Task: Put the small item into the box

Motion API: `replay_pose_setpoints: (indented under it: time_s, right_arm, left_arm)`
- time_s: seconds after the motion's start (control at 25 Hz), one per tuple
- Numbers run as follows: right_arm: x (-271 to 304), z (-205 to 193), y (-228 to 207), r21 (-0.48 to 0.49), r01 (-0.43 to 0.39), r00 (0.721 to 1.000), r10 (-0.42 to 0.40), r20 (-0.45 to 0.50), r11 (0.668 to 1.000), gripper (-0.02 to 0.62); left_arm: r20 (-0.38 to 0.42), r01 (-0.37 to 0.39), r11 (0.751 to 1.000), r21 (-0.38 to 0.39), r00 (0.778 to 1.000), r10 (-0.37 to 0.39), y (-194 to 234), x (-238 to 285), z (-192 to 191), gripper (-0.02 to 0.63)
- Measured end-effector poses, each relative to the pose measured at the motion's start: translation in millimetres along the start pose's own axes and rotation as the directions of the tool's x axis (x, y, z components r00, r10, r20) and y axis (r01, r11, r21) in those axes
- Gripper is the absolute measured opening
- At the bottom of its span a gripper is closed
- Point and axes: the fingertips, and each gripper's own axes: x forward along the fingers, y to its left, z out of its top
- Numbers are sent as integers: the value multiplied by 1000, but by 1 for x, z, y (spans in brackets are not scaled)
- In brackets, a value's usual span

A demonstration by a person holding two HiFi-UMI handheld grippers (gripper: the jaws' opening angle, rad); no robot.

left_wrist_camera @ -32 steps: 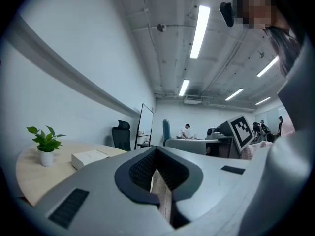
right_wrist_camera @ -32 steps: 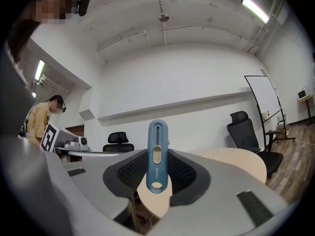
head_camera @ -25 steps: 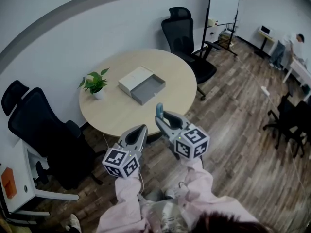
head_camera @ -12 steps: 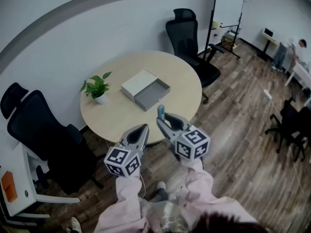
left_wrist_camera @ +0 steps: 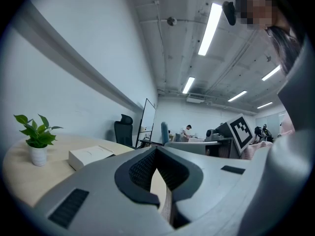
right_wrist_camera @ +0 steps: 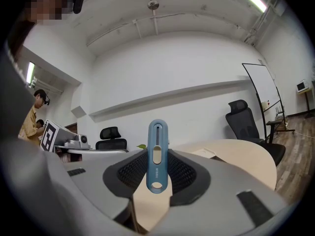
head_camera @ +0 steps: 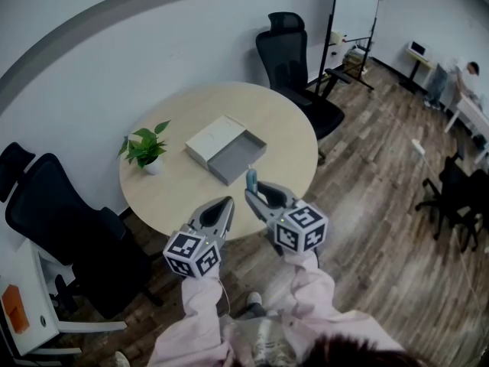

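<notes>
A white box [head_camera: 214, 138] with its grey drawer tray [head_camera: 240, 159] pulled out lies on the round wooden table [head_camera: 286, 128]. My right gripper [head_camera: 253, 192] is shut on a small blue slider-type item [head_camera: 251, 178], which stands upright between the pads at the table's near edge; in the right gripper view the blue item [right_wrist_camera: 157, 156] sticks up above the jaws. My left gripper [head_camera: 225, 205] hangs beside it to the left, shut and holding nothing, its jaws meeting at the tip [left_wrist_camera: 156, 152]. The box [left_wrist_camera: 91, 156] shows ahead of it.
A small potted plant [head_camera: 144, 150] stands on the table left of the box. Black office chairs stand at the far side [head_camera: 294, 60] and at the left [head_camera: 61, 220]. A whiteboard [head_camera: 355, 6] and a person [head_camera: 447, 79] are at the far right.
Both grippers have come slightly closer to the table's near edge, the blue item still in the right one. The jaws have not changed.
</notes>
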Motion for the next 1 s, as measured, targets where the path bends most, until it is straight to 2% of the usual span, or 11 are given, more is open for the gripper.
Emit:
replay_pose_setpoints:
  time_s: [0.6,1.0]
  right_arm:
    - [25,4,-34,18,36,999,-36,9,999,129]
    - [48,1,-40,22,28,1000,-28,-6,999,129]
  left_arm:
    - [-20,41,999,6,999,-41,24,38,1,9]
    - [-23,29,1000,-11,999,-30,46,46,-1,9]
